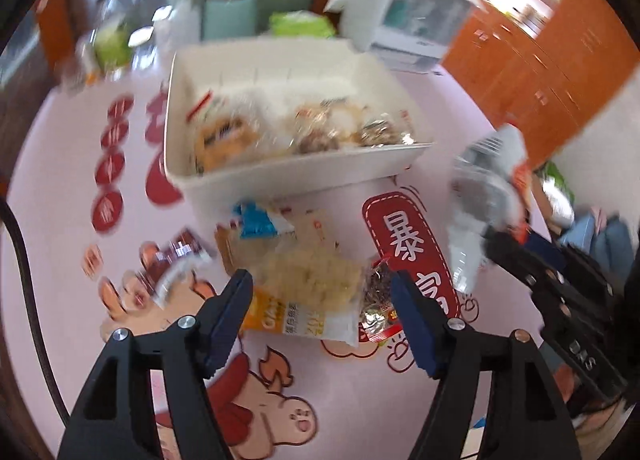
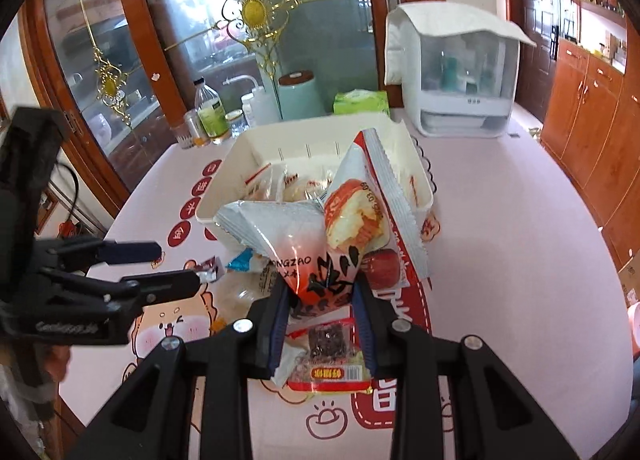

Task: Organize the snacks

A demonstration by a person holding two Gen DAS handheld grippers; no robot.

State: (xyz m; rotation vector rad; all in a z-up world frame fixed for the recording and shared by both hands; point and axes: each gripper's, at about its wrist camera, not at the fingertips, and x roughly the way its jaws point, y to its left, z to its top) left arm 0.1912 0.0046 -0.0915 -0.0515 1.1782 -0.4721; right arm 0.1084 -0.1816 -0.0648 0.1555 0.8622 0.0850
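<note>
A white bin point(image 1: 288, 176) point(image 2: 228, 180) stands on the pink tablecloth with several wrapped snacks inside. My left gripper point(image 1: 320, 288) point(image 2: 178, 264) is open above a yellow noodle-snack packet point(image 1: 308, 288) that lies flat on the cloth, its pads not touching it. Around it lie a blue packet point(image 1: 256, 220), a dark red packet point(image 1: 180, 256) and a shiny candy packet point(image 1: 376, 304). My right gripper point(image 2: 322, 288) point(image 1: 504, 240) is shut on a white red-date packet point(image 2: 316, 240) point(image 1: 488, 188), held up in front of the bin. A red-labelled packet point(image 2: 328, 360) lies on the table beneath it.
Behind the bin stand a white covered appliance point(image 2: 460, 80), a green tissue pack point(image 2: 360, 100), a mint canister point(image 2: 300, 96) and bottles point(image 2: 212, 112). Orange cabinets point(image 2: 592, 108) line the right side. A glass door point(image 2: 240, 20) is behind the table.
</note>
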